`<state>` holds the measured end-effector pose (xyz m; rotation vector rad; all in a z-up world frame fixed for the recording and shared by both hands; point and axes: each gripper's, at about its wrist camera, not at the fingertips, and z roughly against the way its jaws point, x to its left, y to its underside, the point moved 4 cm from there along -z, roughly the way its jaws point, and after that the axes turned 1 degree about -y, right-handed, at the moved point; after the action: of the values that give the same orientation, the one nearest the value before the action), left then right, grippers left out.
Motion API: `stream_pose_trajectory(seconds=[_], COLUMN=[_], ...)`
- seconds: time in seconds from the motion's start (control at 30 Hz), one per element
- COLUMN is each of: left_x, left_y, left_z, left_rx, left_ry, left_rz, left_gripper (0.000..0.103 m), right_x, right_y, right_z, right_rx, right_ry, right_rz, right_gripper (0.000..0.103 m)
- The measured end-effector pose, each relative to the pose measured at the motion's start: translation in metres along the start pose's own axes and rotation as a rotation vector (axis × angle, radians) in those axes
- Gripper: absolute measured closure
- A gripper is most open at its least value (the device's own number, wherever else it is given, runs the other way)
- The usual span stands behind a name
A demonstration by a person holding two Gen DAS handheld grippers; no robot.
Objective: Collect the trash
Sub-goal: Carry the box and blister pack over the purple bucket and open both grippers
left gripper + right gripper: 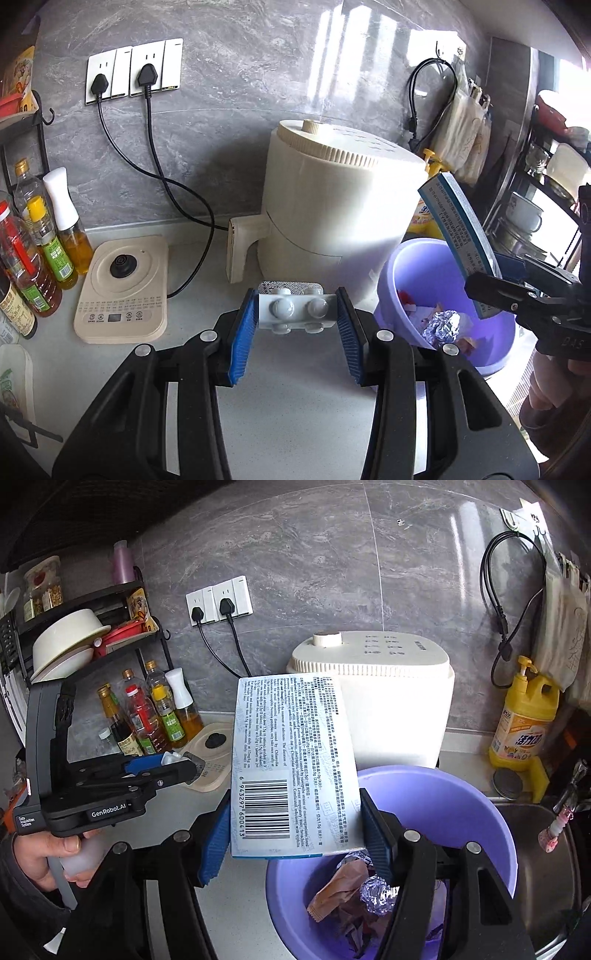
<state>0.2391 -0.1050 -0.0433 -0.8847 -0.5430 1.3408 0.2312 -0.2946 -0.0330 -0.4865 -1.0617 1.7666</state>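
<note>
L gripper point(297, 314) clamps blister pack point(295, 308); R gripper point(295, 827) grips box point(291, 760), both tilted down

Pale grey speckled stone worktop point(295, 387). At twelve o'clock, cream cylindrical air fryer point(332, 206); at ten, beige kettle base point(122, 288), plastic oil bottles point(40, 258); at three, lilac plastic bin point(406, 280).

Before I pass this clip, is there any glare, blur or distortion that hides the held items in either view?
Left wrist view: bright window glare streaks the wall tiles and washes the air fryer, but the blister pack is sharp. Right wrist view: the medicine box print is readable and the purple bin clear. Both views bend at the fisheye edges with dark corners.
</note>
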Motion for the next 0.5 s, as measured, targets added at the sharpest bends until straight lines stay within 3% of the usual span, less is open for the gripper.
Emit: stream_pose_trajectory(seconds=[0.37,0.5], left_x=[-0.051,-0.061], left_y=[-0.002,-0.003], left_z=[-0.014,-0.015], left_rx=[0.003,0.000], left_ry=[0.067,0.089], left_rz=[-0.037,-0.050], left_gripper=[0.061,0.061], right_x=[-0.061,-0.091], right_y=[0.018,0.013], right_z=[0.022,0.038], right_rx=[0.021,-0.030], right_ry=[0.083,0.108], right_rz=[-0.074,-0.160], right_gripper=[0.039,0.022])
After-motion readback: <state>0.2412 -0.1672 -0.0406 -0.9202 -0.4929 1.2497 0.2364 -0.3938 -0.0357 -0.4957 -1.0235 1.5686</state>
